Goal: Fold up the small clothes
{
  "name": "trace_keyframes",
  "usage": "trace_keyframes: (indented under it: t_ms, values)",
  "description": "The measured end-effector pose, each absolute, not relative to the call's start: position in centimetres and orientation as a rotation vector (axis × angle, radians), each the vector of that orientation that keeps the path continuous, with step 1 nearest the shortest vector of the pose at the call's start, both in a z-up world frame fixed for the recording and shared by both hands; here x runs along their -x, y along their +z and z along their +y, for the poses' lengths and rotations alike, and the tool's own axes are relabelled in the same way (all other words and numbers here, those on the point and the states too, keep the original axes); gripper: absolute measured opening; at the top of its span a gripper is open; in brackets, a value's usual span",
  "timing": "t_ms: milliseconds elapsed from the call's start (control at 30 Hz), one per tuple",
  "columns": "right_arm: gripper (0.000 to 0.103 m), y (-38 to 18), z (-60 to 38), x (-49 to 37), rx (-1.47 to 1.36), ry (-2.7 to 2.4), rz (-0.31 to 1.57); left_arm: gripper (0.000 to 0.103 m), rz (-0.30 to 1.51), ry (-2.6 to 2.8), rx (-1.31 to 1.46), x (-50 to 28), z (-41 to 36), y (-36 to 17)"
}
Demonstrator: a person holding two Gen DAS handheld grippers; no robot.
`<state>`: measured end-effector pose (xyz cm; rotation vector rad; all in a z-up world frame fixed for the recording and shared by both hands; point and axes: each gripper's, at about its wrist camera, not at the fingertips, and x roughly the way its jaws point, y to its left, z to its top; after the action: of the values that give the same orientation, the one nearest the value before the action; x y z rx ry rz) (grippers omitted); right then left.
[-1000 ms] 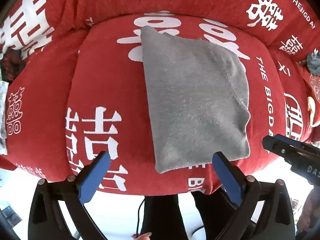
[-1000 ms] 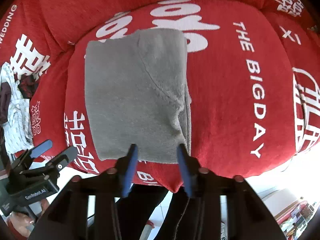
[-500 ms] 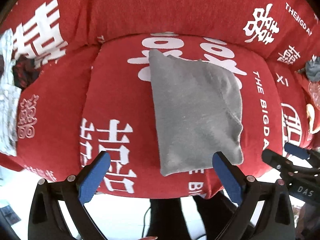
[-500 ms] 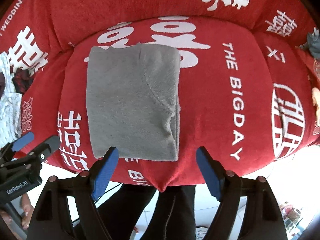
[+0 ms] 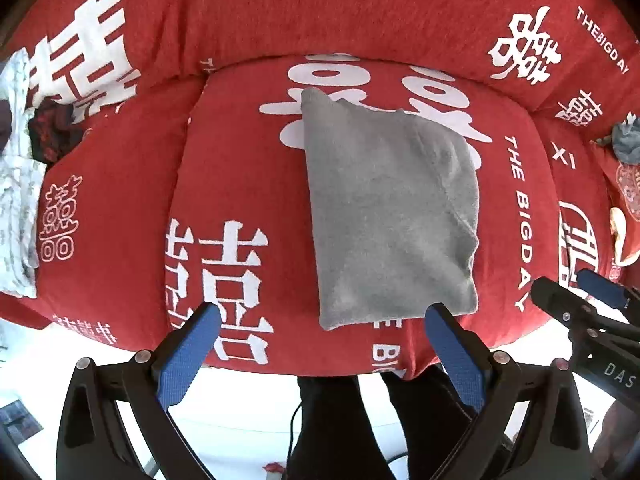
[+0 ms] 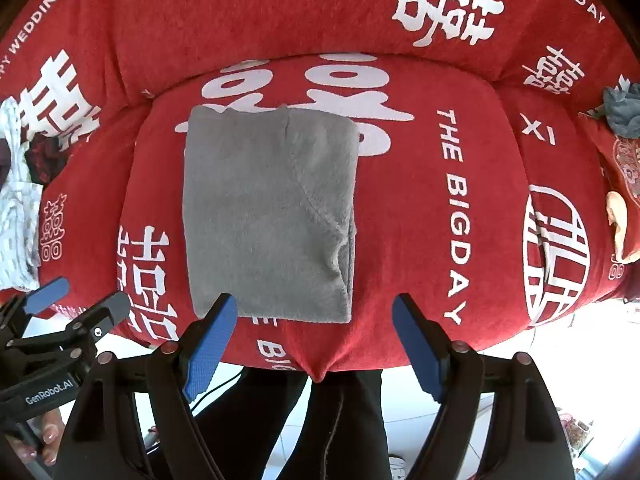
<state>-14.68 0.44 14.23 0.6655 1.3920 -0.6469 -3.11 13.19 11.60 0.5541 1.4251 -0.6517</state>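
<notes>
A folded grey garment [image 5: 390,216] lies flat as a neat rectangle on the red seat cushion [image 5: 240,184]; it also shows in the right wrist view [image 6: 270,220]. My left gripper [image 5: 322,320] is open and empty, held back just in front of the cushion's near edge, below the garment. My right gripper [image 6: 314,312] is open and empty too, near the garment's near edge without touching it. Each gripper shows at the side of the other's view, the right one [image 5: 580,300] and the left one [image 6: 76,304].
The red sofa has white lettering and a tall backrest [image 6: 280,12]. A pile of white and dark clothes [image 5: 20,168] lies on the left cushion. A grey garment [image 6: 622,110] and a cream object [image 6: 618,220] lie at the right. My legs and the white floor are below.
My right gripper has opened, let go of the garment's near edge and pulled back. My left gripper has drawn back too, still open. The garment lies still.
</notes>
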Motion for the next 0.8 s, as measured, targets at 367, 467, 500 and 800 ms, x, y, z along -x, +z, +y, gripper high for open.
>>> trace_keyframes:
  t_ms: [367, 467, 500, 800]
  values:
    - [0.082, 14.58, 0.41, 14.73, -0.660, -0.658, 1.395, 0.102, 1.418, -0.632, -0.564, 2.73, 12.94, 12.02]
    - [0.082, 14.53, 0.52, 14.92, -0.665, -0.661, 1.394, 0.102, 1.417, -0.627, -0.569, 2.75, 12.97, 12.03]
    - [0.082, 14.53, 0.50, 14.91, -0.664, -0.661, 1.393, 0.102, 1.418, -0.627, -0.568, 2.76, 12.99, 12.04]
    - [0.082, 14.48, 0.48, 15.00, -0.662, -0.660, 1.396, 0.102, 1.425, -0.631, -0.564, 3.05, 13.03, 11.97]
